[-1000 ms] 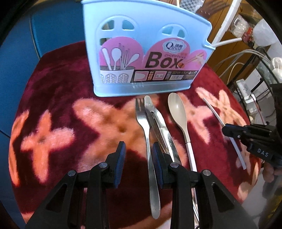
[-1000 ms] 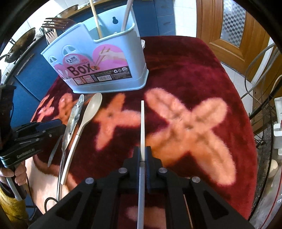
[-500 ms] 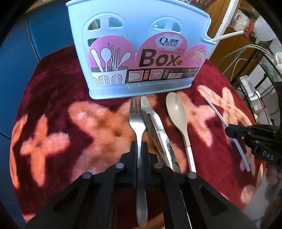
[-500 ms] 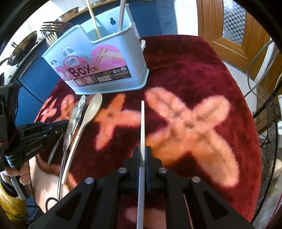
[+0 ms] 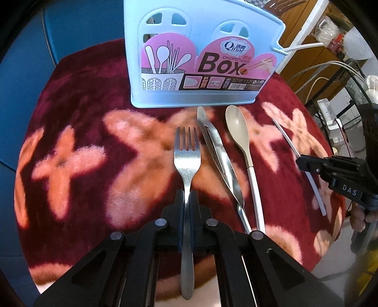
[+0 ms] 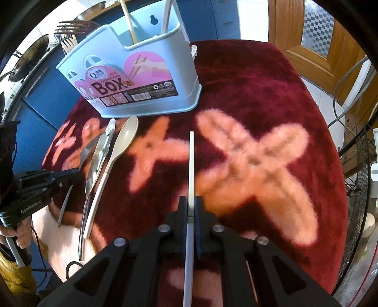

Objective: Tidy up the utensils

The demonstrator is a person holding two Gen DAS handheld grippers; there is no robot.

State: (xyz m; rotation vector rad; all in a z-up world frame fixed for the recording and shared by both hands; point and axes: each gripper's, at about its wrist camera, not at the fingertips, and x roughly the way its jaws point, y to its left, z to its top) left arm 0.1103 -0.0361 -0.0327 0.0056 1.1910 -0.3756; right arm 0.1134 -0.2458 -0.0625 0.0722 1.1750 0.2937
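My left gripper [image 5: 187,196] is shut on the handle of a steel fork [image 5: 187,151], whose tines point at the pale blue utensil box [image 5: 200,30]. Right of the fork lie steel tongs [image 5: 218,153] and a beige spoon [image 5: 237,128] with a white handle. My right gripper [image 6: 191,200] is shut on a white chopstick [image 6: 191,160] that points toward the utensil box [image 6: 132,78]. The left wrist view shows the right gripper [image 5: 304,164] holding the chopstick [image 5: 287,138] at the right. The right wrist view shows the left gripper [image 6: 73,173], the tongs [image 6: 104,146] and the spoon [image 6: 126,133].
Everything rests on a round seat with a dark red plush cover [image 6: 248,94] patterned with pink crosses. The box holds a wooden stick [image 6: 127,22] and a white one [image 6: 166,16]. Blue cabinets [image 5: 78,26] stand behind, a wooden door [image 6: 316,35] and cables [image 5: 314,70] to the right.
The left gripper went from open beside the fork to shut on its handle, and the fork has shifted toward me, away from the box. The right gripper kept its hold on the chopstick.
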